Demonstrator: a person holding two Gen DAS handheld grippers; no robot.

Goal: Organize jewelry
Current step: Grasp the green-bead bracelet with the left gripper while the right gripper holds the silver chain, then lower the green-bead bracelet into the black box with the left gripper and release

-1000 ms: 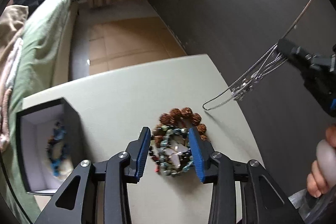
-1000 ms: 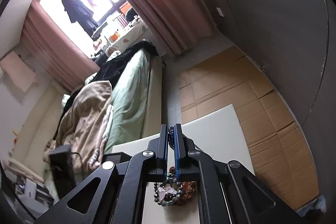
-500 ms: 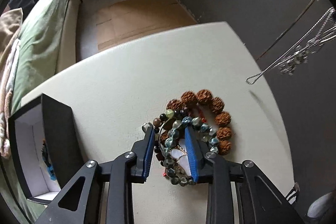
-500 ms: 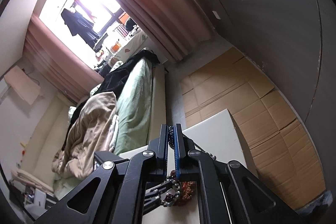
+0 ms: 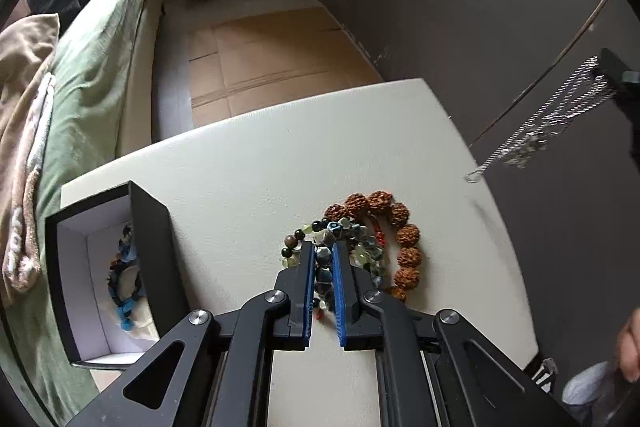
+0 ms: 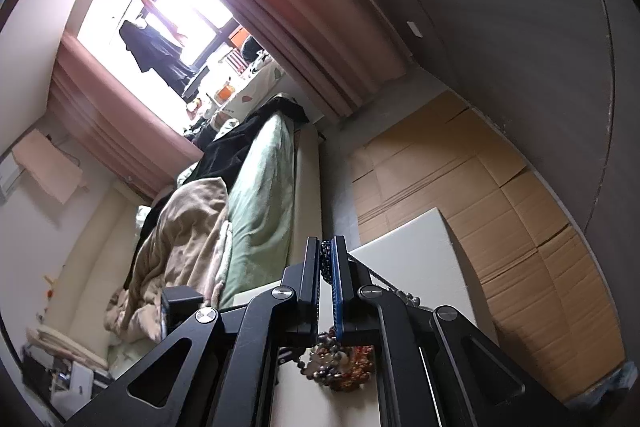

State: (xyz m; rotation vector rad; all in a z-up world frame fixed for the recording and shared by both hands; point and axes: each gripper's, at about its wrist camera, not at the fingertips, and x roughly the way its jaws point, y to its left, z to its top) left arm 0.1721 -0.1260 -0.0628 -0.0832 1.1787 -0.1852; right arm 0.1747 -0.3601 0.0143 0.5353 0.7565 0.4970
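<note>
The grey-blue faceted stone bead bracelet [image 5: 325, 261] lies on the white table [image 5: 248, 163] within a brown seed-bead ring [image 5: 400, 239]; left gripper [image 5: 323, 259] pinches it; lift straight, avoiding snags, toward the black box [image 5: 150, 227]; right gripper [image 6: 327, 259] is clamped on a silver chain [image 5: 560, 111].

left black two-finger gripper [image 5: 323, 251] pinched low on beaded bracelet [image 5: 326, 261]; right black gripper [image 6: 326, 251] raised, clamping silver chain [image 5: 560, 107].
</note>
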